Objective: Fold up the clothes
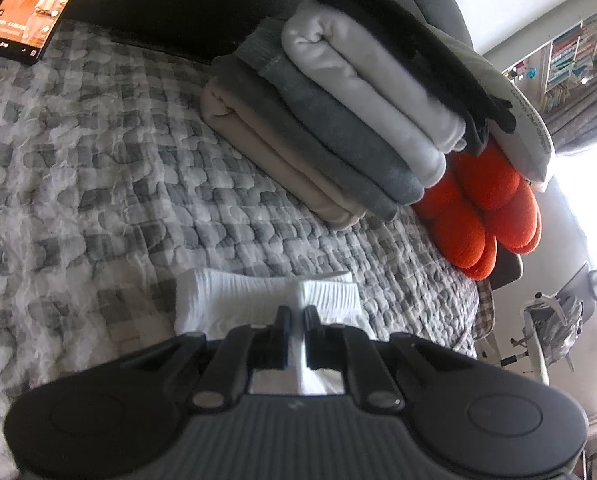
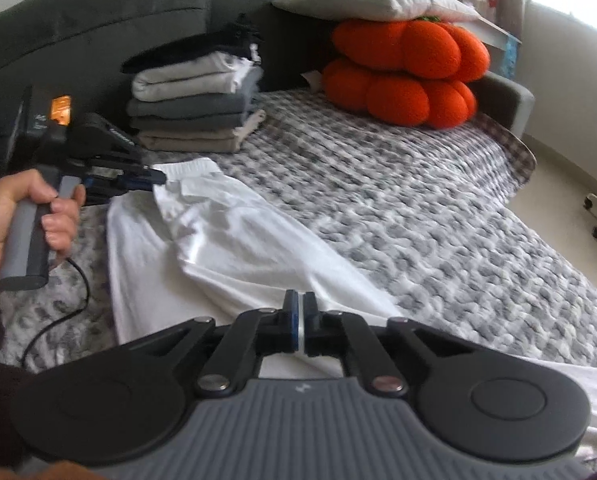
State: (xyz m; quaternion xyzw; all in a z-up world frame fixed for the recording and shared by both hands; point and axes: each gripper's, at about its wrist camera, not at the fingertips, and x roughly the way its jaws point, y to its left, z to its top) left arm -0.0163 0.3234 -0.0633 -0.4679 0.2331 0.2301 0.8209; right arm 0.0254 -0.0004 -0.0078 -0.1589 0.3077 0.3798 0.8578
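Left gripper, handle fisted in a hand, reaches level over the quilt, clamped on the white garment at its ribbed waistband. Right gripper looks pinched on the garment's near end, lying across the quilt. Folded stack sits behind.

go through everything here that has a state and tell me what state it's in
left gripper: jaws shut on the white garment's ribbed edge
right gripper: jaws shut, grip unclear
white garment: spread out, unfolded
clothes stack: folded, piled
phone: screen lit
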